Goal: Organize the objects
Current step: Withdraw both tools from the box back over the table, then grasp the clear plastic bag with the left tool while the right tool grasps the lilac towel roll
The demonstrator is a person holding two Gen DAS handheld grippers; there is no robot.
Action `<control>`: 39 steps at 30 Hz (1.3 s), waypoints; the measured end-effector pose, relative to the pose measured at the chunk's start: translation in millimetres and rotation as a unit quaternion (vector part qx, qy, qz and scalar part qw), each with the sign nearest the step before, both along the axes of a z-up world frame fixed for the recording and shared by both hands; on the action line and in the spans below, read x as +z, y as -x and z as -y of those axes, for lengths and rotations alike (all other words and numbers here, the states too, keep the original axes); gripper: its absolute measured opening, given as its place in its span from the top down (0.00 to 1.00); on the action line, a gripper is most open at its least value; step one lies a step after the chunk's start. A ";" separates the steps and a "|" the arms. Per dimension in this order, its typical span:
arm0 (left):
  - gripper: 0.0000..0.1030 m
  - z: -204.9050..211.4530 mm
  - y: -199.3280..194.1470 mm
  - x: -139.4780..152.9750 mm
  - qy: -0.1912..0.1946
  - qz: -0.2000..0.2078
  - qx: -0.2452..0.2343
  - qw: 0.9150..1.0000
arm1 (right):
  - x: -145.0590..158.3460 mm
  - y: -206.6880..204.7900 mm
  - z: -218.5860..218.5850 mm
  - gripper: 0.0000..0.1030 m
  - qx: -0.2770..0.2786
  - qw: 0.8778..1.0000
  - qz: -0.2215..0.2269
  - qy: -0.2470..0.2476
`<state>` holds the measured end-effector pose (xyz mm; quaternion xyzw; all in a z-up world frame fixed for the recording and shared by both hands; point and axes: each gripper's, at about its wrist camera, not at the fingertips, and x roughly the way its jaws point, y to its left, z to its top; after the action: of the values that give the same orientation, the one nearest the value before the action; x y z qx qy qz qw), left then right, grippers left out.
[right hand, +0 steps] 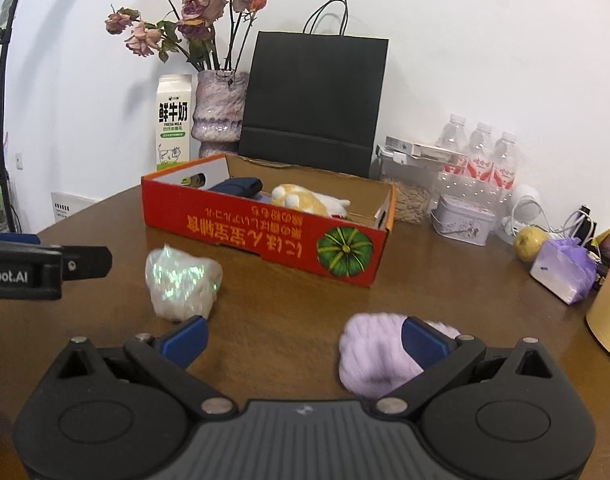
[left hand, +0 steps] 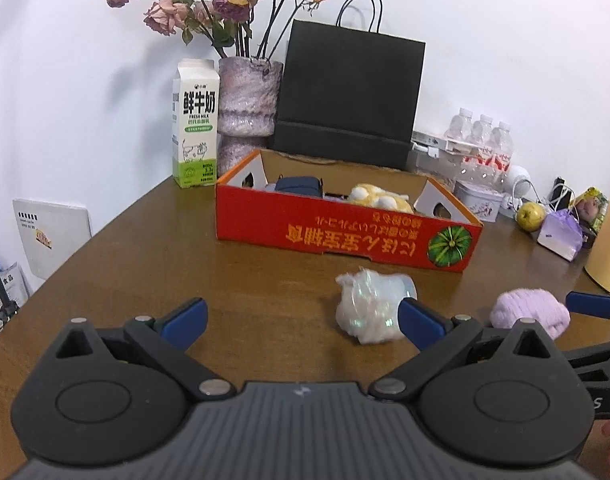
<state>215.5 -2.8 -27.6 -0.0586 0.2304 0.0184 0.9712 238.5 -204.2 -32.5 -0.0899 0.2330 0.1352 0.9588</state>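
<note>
A red cardboard box (left hand: pixel 337 228) (right hand: pixel 261 236) stands open on the brown table, holding a yellow-white plush toy (left hand: pixel 379 199) (right hand: pixel 305 199) and a dark blue pouch (left hand: pixel 299 184) (right hand: pixel 237 185). In front of it lie a white iridescent bundle (left hand: pixel 365 306) (right hand: pixel 181 280) and a lilac knitted item (left hand: pixel 525 310) (right hand: pixel 369 356). My left gripper (left hand: pixel 303 322) is open over bare table, its right finger just in front of the white bundle. My right gripper (right hand: pixel 303 340) is open, its right finger against the lilac item.
Behind the box stand a milk carton (left hand: pixel 195 124), a vase of dried roses (left hand: pixel 249 96), and a black paper bag (left hand: pixel 347 96). Water bottles (right hand: pixel 481 156), a tin (right hand: pixel 463 220), an apple (right hand: pixel 529 242) and a purple bag (right hand: pixel 563 266) crowd the right side.
</note>
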 end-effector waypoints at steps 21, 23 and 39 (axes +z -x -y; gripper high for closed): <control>0.00 14.0 21.5 -22.3 -0.021 -0.045 -0.002 0.999 | -17.3 47.8 56.8 0.00 -0.004 1.000 -0.007 -0.011; 0.00 16.5 19.8 -23.0 -0.027 -0.049 -0.003 0.998 | -19.9 45.9 63.6 0.00 -0.005 1.000 -0.015 -0.010; 0.00 46.9 -22.6 -17.3 -0.023 -0.071 -0.010 0.997 | -7.2 9.4 93.2 0.00 0.008 1.000 -0.021 -0.003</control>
<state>238.0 -49.7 -44.9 -0.0328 0.2992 0.0185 0.9535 229.1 -297.4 -39.8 -0.0856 0.2522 0.1451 0.9529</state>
